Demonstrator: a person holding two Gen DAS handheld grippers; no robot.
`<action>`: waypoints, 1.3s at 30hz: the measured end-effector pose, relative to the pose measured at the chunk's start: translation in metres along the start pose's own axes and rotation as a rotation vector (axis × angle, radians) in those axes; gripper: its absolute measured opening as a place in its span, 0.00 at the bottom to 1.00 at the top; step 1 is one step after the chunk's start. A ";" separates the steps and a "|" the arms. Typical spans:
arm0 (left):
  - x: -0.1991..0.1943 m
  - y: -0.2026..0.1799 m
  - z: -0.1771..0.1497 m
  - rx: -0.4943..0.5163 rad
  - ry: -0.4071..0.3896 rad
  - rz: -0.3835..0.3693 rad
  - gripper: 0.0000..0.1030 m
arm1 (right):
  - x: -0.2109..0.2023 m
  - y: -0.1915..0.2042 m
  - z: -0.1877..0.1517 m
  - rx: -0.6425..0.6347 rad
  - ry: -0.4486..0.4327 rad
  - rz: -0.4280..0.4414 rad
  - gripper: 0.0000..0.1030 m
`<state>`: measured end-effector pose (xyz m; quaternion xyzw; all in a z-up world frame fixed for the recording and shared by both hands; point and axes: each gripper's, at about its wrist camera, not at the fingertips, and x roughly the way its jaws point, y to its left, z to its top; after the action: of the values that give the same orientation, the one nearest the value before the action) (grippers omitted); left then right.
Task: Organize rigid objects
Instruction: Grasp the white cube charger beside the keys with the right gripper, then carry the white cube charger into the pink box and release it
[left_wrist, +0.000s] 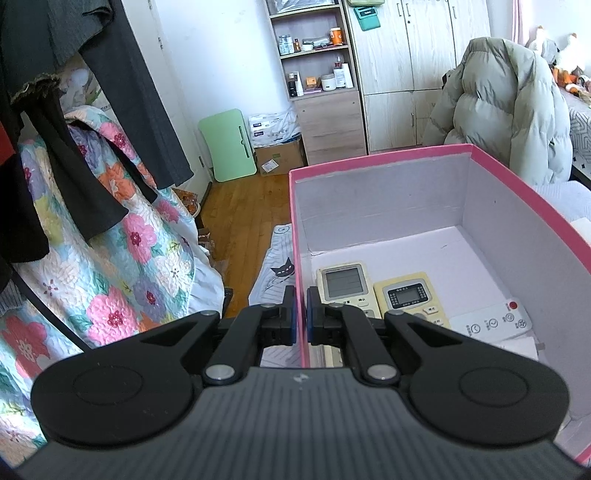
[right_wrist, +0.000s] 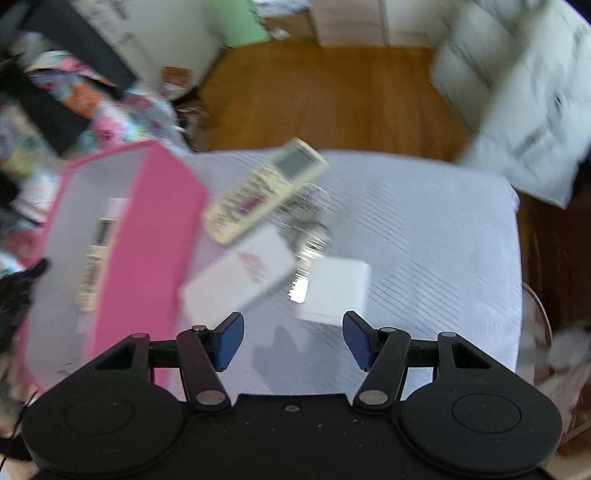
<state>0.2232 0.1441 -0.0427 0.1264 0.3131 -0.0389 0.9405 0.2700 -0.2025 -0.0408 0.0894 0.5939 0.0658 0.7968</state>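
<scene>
A pink box (left_wrist: 369, 159) with a white inside holds two cream remotes (left_wrist: 345, 284) (left_wrist: 410, 299) and a white remote (left_wrist: 495, 319) side by side. My left gripper (left_wrist: 300, 314) is shut on the box's left wall, one finger on each side. In the blurred right wrist view the pink box (right_wrist: 147, 236) sits at the left of a white-covered table (right_wrist: 424, 229). A cream remote (right_wrist: 262, 192), a white flat box (right_wrist: 240, 277), a shiny clear item (right_wrist: 310, 229) and a white block (right_wrist: 336, 291) lie on it. My right gripper (right_wrist: 293, 341) is open above the table, near the white block.
A floral quilt (left_wrist: 110, 258) and dark hanging clothes (left_wrist: 110, 92) are at the left. A wooden floor (right_wrist: 325, 96), shelves and wardrobe (left_wrist: 369, 74) lie beyond. A puffy coat (left_wrist: 509, 103) hangs at the right. A pillow (right_wrist: 524, 92) is at the far right.
</scene>
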 end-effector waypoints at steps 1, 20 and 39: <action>0.000 0.000 0.000 0.007 0.000 0.003 0.04 | 0.006 0.000 -0.001 0.003 0.006 -0.008 0.63; -0.002 -0.009 0.001 0.056 0.001 0.038 0.05 | 0.064 0.012 0.018 -0.111 0.010 -0.150 0.69; -0.002 -0.003 0.001 0.028 -0.010 0.014 0.04 | -0.002 0.029 -0.044 -0.152 -0.116 -0.095 0.61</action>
<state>0.2218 0.1413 -0.0414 0.1418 0.3070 -0.0372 0.9403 0.2274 -0.1721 -0.0447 0.0038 0.5438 0.0675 0.8365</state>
